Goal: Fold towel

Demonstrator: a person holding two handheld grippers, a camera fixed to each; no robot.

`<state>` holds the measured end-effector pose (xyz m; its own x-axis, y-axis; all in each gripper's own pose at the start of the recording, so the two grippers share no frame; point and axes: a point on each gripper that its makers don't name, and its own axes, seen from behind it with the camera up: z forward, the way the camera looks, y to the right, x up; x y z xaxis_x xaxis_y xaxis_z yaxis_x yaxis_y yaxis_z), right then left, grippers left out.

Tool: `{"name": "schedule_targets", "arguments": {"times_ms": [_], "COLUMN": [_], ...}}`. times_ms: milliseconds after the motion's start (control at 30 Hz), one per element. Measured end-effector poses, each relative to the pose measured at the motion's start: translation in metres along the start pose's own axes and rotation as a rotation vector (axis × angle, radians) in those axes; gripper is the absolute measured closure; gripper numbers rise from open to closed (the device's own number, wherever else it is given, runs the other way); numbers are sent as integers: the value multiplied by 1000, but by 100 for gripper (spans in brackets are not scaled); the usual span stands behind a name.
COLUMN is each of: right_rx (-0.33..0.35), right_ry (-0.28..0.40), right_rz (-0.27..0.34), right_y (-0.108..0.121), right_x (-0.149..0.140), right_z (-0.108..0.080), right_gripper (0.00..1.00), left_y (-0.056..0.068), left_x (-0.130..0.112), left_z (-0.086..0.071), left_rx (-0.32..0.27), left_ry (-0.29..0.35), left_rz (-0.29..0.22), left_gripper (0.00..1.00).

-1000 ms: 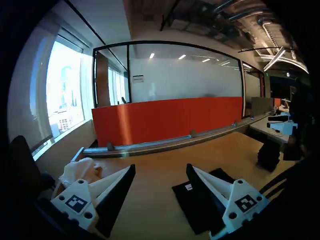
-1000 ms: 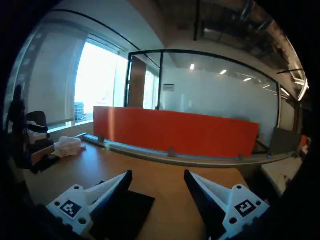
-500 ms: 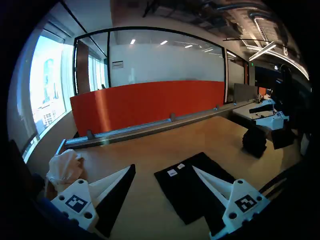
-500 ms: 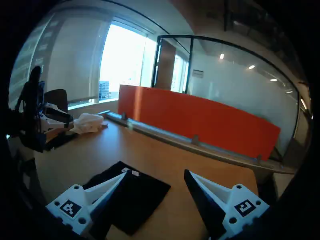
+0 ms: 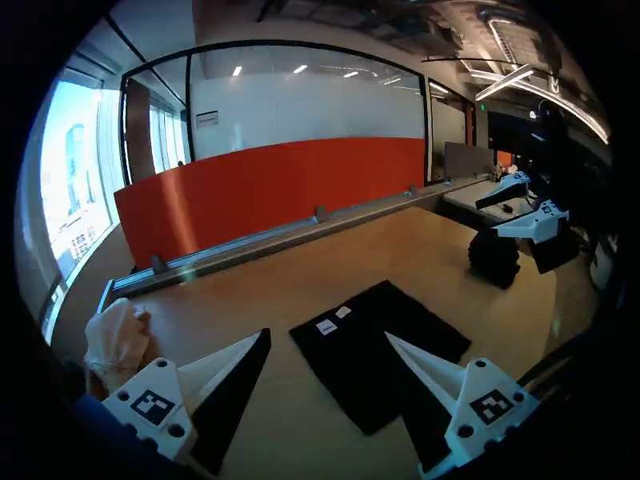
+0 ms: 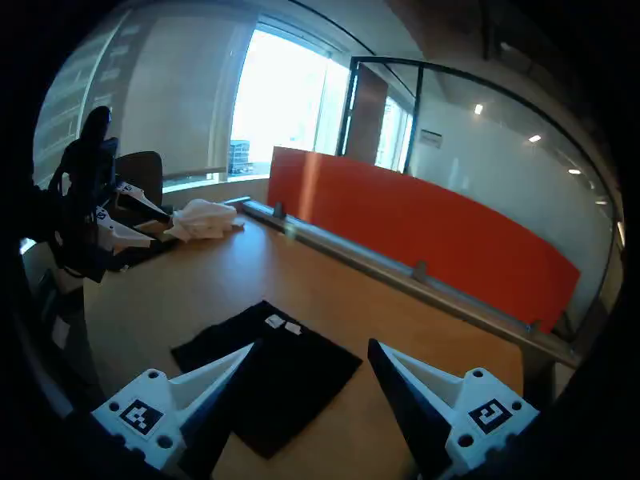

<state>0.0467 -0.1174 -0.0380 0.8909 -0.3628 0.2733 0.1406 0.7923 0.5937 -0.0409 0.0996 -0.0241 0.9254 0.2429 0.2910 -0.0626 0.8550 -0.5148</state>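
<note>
1. Left gripper (image 5: 326, 334): jaws spread wide, nothing between them. It hangs above the wooden table (image 5: 320, 264), clear of the cloth
2. Right gripper (image 6: 313, 344): jaws likewise spread and empty, also held above the table
3. Task item: the black towel (image 5: 376, 352) lies flat on the table, ahead of and below both grippers, touching neither
4. Key relation: in the left gripper view the towel sits right of centre, partly behind the right-hand finger. In the right gripper view the towel (image 6: 272, 376) sits left of centre, partly behind the left-hand finger. Judgement: the towel lies between the two grippers, so each must travel inward and down to reach an edge
5. Orientation: the towel lies cornerwise to both cameras, one corner pointing at each gripper. The long axis cannot be determined with confidence
6. Proximity: neither gripper is clearly nearer
7. Labels: two small white tags (image 5: 334, 319) lie on the far part of the towel; any print is too small to read
8. Each finger carries a square black-and-white marker with no legible text
9. A crumpled white cloth (image 6: 204, 218) lies well apart, near the table edge
</note>
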Motion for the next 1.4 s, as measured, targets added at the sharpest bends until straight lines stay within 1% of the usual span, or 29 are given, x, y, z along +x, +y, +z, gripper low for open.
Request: {"name": "schedule_targets", "arguments": {"times_ms": [67, 367, 667, 967, 1067, 1167, 1400], "right_rx": [4, 18, 44, 68, 78, 91, 112], "right_ry": [-10, -46, -101, -170, -194, -221, -275], "right_rz": [1, 27, 18, 33, 32, 28, 18], "right_y": [-3, -15, -28, -42, -46, -51, -58], "right_x": [-8, -46, -91, -137, -151, -165, -194], "right_z": [3, 20, 36, 52, 56, 58, 59], "right_gripper": [0, 0, 0, 0, 0, 0, 0], "left_y": [2, 22, 36, 47, 52, 57, 62], "left_x": [-8, -42, -81, -128, -144, -159, -188], "left_z": [3, 21, 40, 57, 62, 66, 70], "left_rx": [-2, -42, -67, -83, -98, -113, -130], "left_ry": [-11, -48, -96, -180, -213, -244, -303], "left_rz": [3, -12, 7, 36, 40, 44, 50], "left_gripper": [6, 6, 6, 6, 6, 6, 6]}}
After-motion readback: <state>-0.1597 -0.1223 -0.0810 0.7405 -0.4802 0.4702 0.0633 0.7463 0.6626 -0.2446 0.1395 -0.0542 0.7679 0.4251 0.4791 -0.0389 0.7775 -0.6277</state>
